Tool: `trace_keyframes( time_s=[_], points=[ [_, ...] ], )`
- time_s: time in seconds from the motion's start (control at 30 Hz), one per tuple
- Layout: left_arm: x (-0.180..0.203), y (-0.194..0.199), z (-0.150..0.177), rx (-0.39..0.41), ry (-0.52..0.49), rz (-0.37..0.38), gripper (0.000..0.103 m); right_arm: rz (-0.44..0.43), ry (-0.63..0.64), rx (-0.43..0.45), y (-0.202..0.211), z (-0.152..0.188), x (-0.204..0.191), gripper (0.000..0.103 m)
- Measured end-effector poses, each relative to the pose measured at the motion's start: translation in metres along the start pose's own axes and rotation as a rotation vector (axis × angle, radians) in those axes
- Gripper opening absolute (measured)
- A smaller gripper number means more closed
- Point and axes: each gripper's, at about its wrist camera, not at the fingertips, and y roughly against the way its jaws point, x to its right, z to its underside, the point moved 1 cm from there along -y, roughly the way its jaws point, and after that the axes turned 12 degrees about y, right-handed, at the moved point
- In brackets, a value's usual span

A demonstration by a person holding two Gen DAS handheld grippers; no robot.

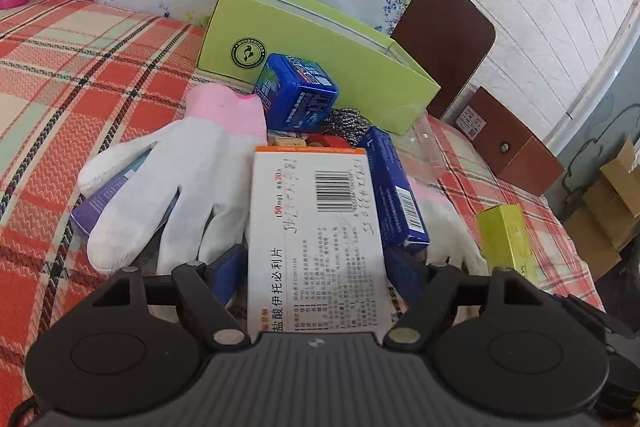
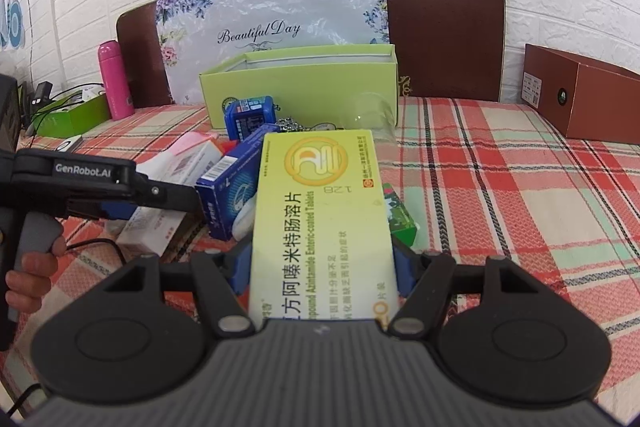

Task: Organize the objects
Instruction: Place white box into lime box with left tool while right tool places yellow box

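Note:
My left gripper (image 1: 316, 267) is shut on a white medicine box (image 1: 316, 227) with an orange end and a barcode, held above a pile on the plaid tablecloth. The pile holds white gloves (image 1: 160, 187), a blue tin (image 1: 298, 91) and a dark blue carton (image 1: 396, 195). My right gripper (image 2: 322, 267) is shut on a yellow-green medicine box (image 2: 322, 203). The left gripper also shows at the left of the right wrist view (image 2: 100, 187), with the white box (image 2: 160, 211) under it. An open green box (image 1: 320, 39) stands behind the pile; it also shows in the right wrist view (image 2: 300, 83).
A pink bottle (image 2: 114, 83) and a small green tray (image 2: 68, 115) stand at far left. A brown box (image 2: 580, 99) sits at far right. Brown chair backs and a floral plastic sheet (image 2: 272, 27) stand behind the table. A small yellow-green box (image 1: 506, 239) lies near the table's right edge.

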Motion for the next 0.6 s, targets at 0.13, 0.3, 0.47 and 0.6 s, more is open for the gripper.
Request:
trace_keyframes(
  time_s=[0.13, 0.3, 0.47, 0.6],
  points=[
    [0.017, -0.004, 0.006, 0.030, -0.114, -0.094, 0.078, -0.004, -0.001, -0.005, -0.001, 0.002, -0.002, 0.066],
    [0.020, -0.003, 0.010, 0.058, -0.201, -0.145, 0.071, -0.002, 0.004, -0.003, -0.001, 0.001, -0.001, 0.066],
    [0.029, 0.017, 0.003, 0.123, -0.249, -0.143, 0.071, 0.002, 0.019, 0.022, 0.001, -0.005, 0.001, 0.066],
    [0.043, 0.027, -0.013, 0.176, -0.291, -0.127, 0.071, -0.022, 0.025, 0.058, -0.002, -0.021, 0.007, 0.066]
  ],
)
